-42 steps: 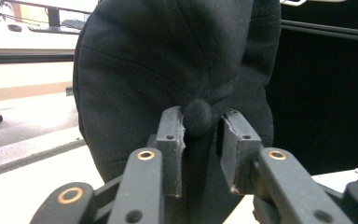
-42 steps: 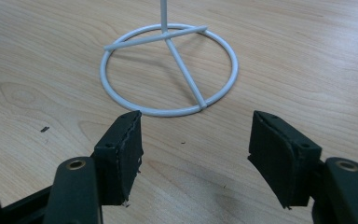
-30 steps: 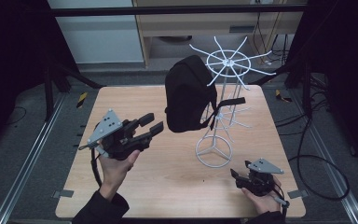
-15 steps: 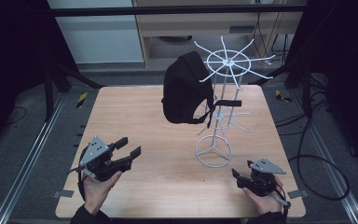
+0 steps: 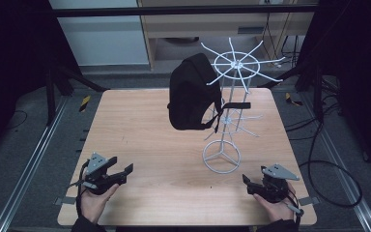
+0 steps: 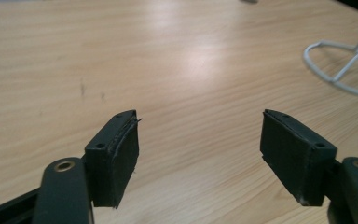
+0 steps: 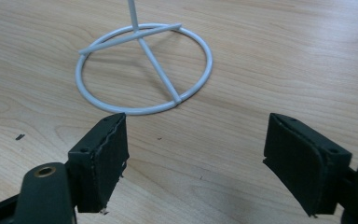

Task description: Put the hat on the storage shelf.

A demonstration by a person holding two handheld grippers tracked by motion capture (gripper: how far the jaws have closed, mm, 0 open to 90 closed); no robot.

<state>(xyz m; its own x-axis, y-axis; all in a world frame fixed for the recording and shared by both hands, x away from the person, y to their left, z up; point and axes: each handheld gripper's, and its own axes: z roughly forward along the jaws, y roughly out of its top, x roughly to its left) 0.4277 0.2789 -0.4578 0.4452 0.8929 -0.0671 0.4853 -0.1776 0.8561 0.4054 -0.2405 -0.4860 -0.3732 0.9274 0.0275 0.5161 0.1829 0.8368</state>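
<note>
From the high view, a black backpack (image 5: 192, 92) hangs on a white wire rack (image 5: 229, 104) standing right of centre on the wooden surface (image 5: 140, 130). The left tool (image 5: 118, 172) and right tool (image 5: 247, 182) sit low at the near corners — well apart from the rack.

Left gripper view: jaws spread wide over bare wood, nothing between them.

Right gripper view: jaws likewise apart, the rack's ring base (image 7: 144, 67) just ahead.

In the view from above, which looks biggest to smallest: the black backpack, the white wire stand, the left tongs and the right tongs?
1. White wire stand, the tallest and widest.
2. Black backpack, hanging from it.
3. Left tongs and right tongs: they look about alike, too close to rank.
</note>
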